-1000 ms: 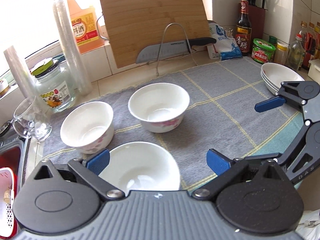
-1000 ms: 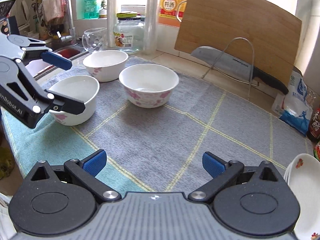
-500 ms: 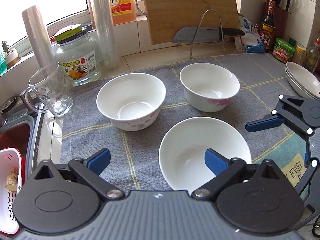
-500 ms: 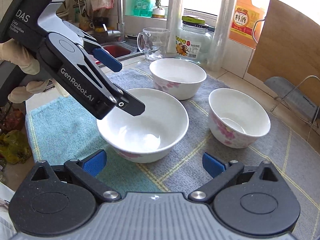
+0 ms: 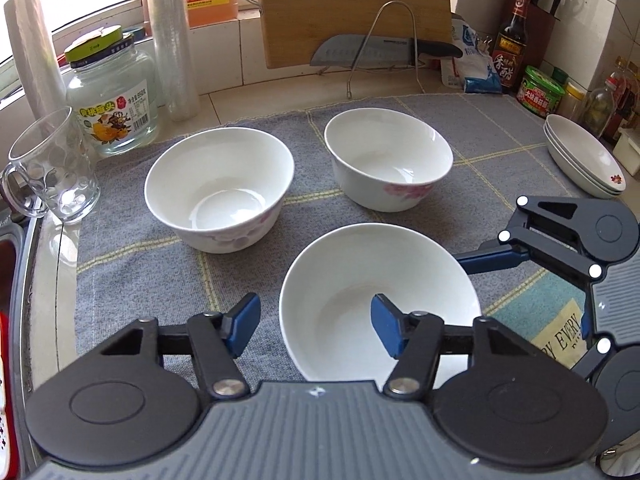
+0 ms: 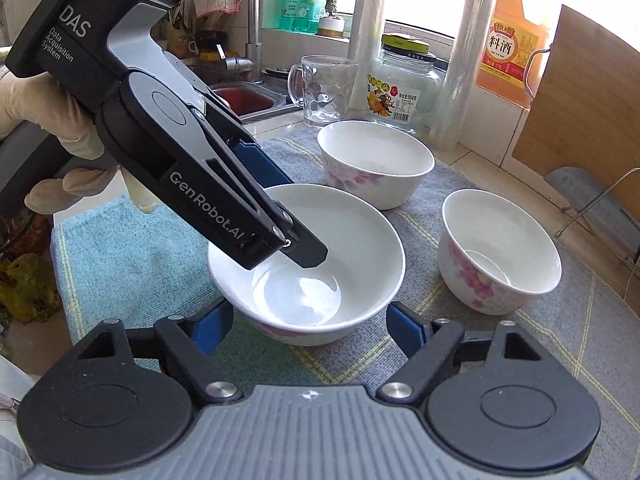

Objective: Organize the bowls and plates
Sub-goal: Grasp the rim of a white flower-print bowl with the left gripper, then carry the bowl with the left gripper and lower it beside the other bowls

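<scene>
Three white flowered bowls stand on a grey checked cloth. Both grippers are at the nearest bowl. My left gripper straddles its left rim, one pad inside and the other outside. Its jaws are closing, with a gap still showing at the rim. My right gripper has the same bowl between its closing jaws, the pads low beside its sides, and firm contact does not show. The other bowls stand behind. A stack of shallow plates sits at the far right.
A glass mug and a jar stand at the cloth's left, with a sink beyond. A knife on a wire rack, a cutting board and sauce bottles line the back. A gloved hand holds the left gripper.
Both grippers swung in from the sides to the nearest bowl. Their jaws, wide a second ago, have narrowed, the left around the rim and the right around the bowl's body.
</scene>
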`<action>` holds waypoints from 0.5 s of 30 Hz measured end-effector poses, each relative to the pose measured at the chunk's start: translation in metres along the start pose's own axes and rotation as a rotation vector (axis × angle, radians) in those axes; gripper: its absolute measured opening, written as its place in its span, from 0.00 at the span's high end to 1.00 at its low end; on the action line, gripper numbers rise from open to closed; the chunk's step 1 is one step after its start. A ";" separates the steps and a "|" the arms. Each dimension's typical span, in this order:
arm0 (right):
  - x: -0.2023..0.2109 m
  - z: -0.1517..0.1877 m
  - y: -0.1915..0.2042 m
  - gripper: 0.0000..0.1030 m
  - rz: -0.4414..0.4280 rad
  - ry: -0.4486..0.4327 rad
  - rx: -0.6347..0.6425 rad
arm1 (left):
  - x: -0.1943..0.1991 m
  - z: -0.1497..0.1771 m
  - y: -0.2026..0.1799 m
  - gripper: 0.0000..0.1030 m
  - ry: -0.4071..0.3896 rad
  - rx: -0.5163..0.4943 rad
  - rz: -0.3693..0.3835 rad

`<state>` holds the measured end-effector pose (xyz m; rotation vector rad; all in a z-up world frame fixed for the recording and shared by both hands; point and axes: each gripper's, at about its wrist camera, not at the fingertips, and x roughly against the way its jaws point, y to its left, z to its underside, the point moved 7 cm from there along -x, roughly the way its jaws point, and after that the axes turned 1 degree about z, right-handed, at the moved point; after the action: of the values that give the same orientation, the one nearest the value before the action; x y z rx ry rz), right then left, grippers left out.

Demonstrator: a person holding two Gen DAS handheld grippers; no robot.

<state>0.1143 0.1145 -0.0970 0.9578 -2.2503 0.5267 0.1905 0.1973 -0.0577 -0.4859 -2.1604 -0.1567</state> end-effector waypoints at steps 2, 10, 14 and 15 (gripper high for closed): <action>0.000 0.000 0.000 0.17 -0.006 0.000 0.000 | -0.001 -0.001 -0.001 0.46 0.004 -0.003 0.012; -0.001 -0.001 0.000 0.19 -0.016 0.001 0.006 | -0.005 0.000 -0.004 0.50 0.015 -0.001 0.038; -0.001 -0.002 0.000 0.19 -0.018 0.006 0.003 | -0.004 -0.001 -0.004 0.50 0.016 0.000 0.043; -0.001 -0.002 0.000 0.19 -0.019 0.008 0.002 | -0.004 -0.001 -0.004 0.50 0.016 -0.001 0.044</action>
<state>0.1157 0.1159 -0.0964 0.9750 -2.2320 0.5238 0.1918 0.1919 -0.0594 -0.5309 -2.1327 -0.1370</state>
